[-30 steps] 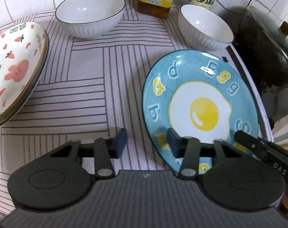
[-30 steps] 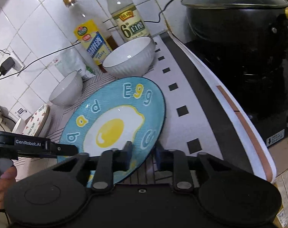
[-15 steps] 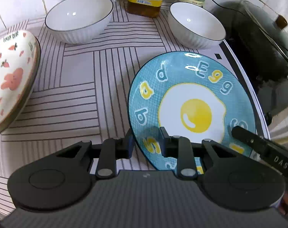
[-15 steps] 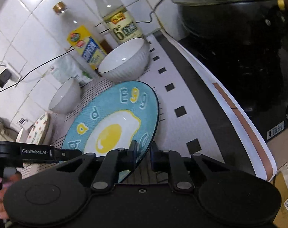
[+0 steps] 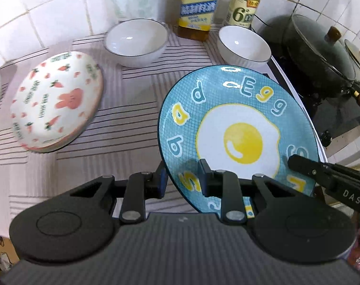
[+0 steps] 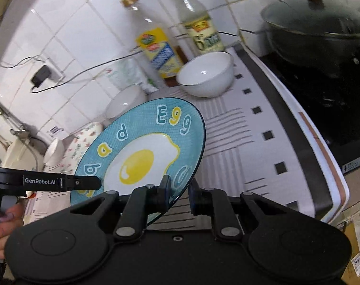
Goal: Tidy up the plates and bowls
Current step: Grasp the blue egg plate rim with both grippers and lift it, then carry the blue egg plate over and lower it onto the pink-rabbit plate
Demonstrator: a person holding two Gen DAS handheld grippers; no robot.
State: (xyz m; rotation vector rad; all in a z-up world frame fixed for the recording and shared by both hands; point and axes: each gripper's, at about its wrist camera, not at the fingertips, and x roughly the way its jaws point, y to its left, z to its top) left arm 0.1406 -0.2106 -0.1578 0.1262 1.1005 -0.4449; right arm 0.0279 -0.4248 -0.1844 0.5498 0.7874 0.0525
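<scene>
Blue egg plate (image 5: 239,128) sits clamped at its near rim in both my jaws, carrot plate (image 5: 56,102) lying toward the table's left edge.

Your left gripper (image 5: 181,180) body hides the blue egg plate (image 5: 237,137)'s near rim, the carrot plate (image 5: 57,101) is motion-blurred, both bottles' (image 5: 196,7) tops are cropped, and the far bowl (image 6: 125,101) sits partly behind the plate.

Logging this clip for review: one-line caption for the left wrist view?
Both tools, left and right, grip the egg plate by its rim, tilted above the mat; bunny plate sits left.
</scene>
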